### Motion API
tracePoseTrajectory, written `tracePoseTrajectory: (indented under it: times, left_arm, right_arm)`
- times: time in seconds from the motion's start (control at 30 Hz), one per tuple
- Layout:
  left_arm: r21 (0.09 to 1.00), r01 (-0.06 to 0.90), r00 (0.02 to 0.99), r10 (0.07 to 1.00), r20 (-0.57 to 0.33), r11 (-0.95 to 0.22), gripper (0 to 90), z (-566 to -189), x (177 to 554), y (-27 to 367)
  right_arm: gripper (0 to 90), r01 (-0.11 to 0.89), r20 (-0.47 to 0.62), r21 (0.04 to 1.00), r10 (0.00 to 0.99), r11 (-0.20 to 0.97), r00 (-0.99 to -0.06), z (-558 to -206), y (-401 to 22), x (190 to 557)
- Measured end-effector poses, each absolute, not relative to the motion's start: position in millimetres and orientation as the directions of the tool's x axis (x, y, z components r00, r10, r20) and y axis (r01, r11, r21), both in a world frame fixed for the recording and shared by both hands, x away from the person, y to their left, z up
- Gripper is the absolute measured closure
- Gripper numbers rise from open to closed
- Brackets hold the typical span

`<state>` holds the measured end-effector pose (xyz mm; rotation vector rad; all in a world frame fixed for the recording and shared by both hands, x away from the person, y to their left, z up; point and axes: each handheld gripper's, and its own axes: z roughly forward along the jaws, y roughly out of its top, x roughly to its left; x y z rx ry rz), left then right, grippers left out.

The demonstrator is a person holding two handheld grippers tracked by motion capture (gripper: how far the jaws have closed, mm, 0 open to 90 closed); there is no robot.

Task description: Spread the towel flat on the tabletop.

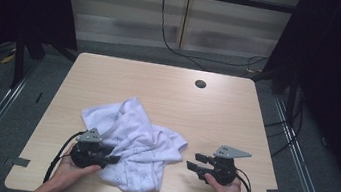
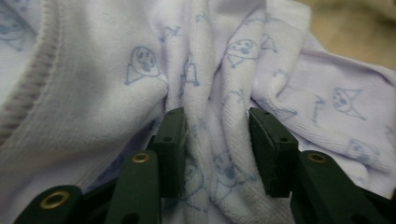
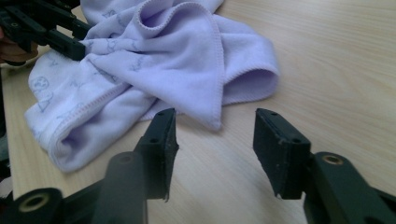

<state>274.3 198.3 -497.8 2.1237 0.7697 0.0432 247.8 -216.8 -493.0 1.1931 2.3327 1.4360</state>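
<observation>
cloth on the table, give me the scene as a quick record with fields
cloth: white garment with blue cartoon print, crumpled, lying on the near half of the table
table: light wood top, round cable hole near the far edge
left gripper: jaws astride a bunched fold of the cloth, whether the pads press on it cannot be told
right gripper: jaws apart, nothing between them, over bare table just short of the cloth's hemmed corner
hands: left hand, right hand, one on each gripper

From above we are looking forward and down on the table (image 1: 216, 112). Riding each gripper, we are looking close along its jaws; all views are sharing the crumpled cloth (image 1: 134, 144).
</observation>
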Motion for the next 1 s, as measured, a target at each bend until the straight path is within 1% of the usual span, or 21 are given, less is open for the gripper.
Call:
tracePoseTrajectory:
  times: [0.03,0.07,0.17,0.27,0.37,0.4,0.43,0.5,0.53,0.57,0.63,0.67,0.8,0.83,0.87,0.9,0.93,0.97,1.0]
  left_arm:
    - [0.734,0.501,0.82,0.522,-0.234,-0.459,55.2,-496.9,270.2,195.4]
    - [0.731,0.51,0.824,0.501,-0.265,-0.452,52.3,-496.5,267.3,193.5]
    - [0.734,0.497,0.841,0.465,-0.276,-0.462,50.5,-493.3,263.0,189.9]
    - [0.768,0.465,0.861,0.426,-0.277,-0.441,52.5,-485.3,266.8,192.0]
    - [0.79,0.451,0.861,0.437,-0.262,-0.415,57.4,-478.1,276.1,194.1]
    - [0.805,0.424,0.864,0.451,-0.222,-0.415,60.4,-473.1,283.8,194.4]
    - [0.805,0.424,0.864,0.451,-0.222,-0.415,62.0,-473.1,283.8,194.4]
    - [0.803,0.413,0.861,0.472,-0.19,-0.43,63.3,-472.8,292.4,194.3]
    - [0.793,0.444,0.84,0.502,-0.206,-0.417,63.6,-479.4,300.1,195.6]
    - [0.793,0.444,0.84,0.502,-0.206,-0.417,63.6,-479.4,300.1,195.6]
    - [0.774,0.456,0.827,0.53,-0.186,-0.44,63.6,-488.7,303.4,196.2]
    - [0.765,0.471,0.824,0.53,-0.202,-0.44,63.3,-493.6,304.1,197.1]
    - [0.761,0.47,0.825,0.53,-0.198,-0.447,62.5,-497.2,301.3,198.5]
    - [0.76,0.473,0.823,0.531,-0.202,-0.445,62.5,-497.4,300.6,198.5]
    - [0.76,0.472,0.824,0.53,-0.2,-0.447,62.5,-498.1,299.4,198.7]
    - [0.76,0.467,0.828,0.527,-0.195,-0.452,62.4,-498.9,295.2,199.0]
    - [0.757,0.477,0.825,0.524,-0.211,-0.447,62.3,-498.6,293.0,199.6]
    - [0.757,0.477,0.825,0.524,-0.211,-0.447,62.3,-498.6,293.0,199.6]
    - [0.755,0.482,0.825,0.52,-0.22,-0.445,62.3,-498.6,290.7,200.3]
  right_arm:
    - [53.7,0.547,0.263,0.806,0.69,0.228,-0.675,-493.0,-215.3,248.4]
    - [54.4,0.55,0.267,0.804,0.69,0.225,-0.673,-493.2,-213.5,249.9]
    - [56.1,0.545,0.254,0.803,0.69,0.24,-0.678,-492.1,-207.0,255.2]
    - [56.1,0.55,0.253,0.796,0.687,0.253,-0.681,-493.4,-204.9,257.7]
    - [55.2,0.554,0.246,0.786,0.681,0.277,-0.689,-495.7,-205.2,261.2]
    - [55.5,0.559,0.241,0.777,0.682,0.29,-0.69,-497.9,-204.6,265.5]
    - [55.5,0.559,0.241,0.777,0.682,0.29,-0.69,-497.9,-204.6,265.5]
    - [56.0,0.566,0.244,0.772,0.687,0.29,-0.685,-499.4,-203.9,269.6]
    - [55.6,0.57,0.237,0.764,0.689,0.304,-0.685,-501.5,-202.0,272.4]
    - [55.6,0.57,0.237,0.764,0.689,0.304,-0.685,-501.5,-202.0,272.4]
    - [54.6,0.577,0.233,0.753,0.69,0.318,-0.685,-503.9,-199.7,273.6]
    - [54.0,0.579,0.225,0.742,0.689,0.337,-0.689,-506.3,-197.6,274.0]
    - [55.0,0.569,0.21,0.742,0.683,0.355,-0.699,-507.6,-194.5,274.0]
    - [58.9,0.556,0.194,0.742,0.674,0.375,-0.713,-507.3,-191.8,273.1]
    - [58.9,0.556,0.194,0.742,0.674,0.375,-0.713,-507.3,-191.8,273.1]
    - [65.8,0.548,0.19,0.742,0.663,0.386,-0.724,-507.4,-190.1,271.3]
    - [70.2,0.546,0.188,0.744,0.662,0.386,-0.725,-507.5,-189.2,270.8]
    - [70.2,0.546,0.188,0.744,0.662,0.386,-0.725,-507.5,-189.2,270.8]
    - [75.2,0.547,0.193,0.744,0.661,0.384,-0.725,-507.3,-189.2,270.4]
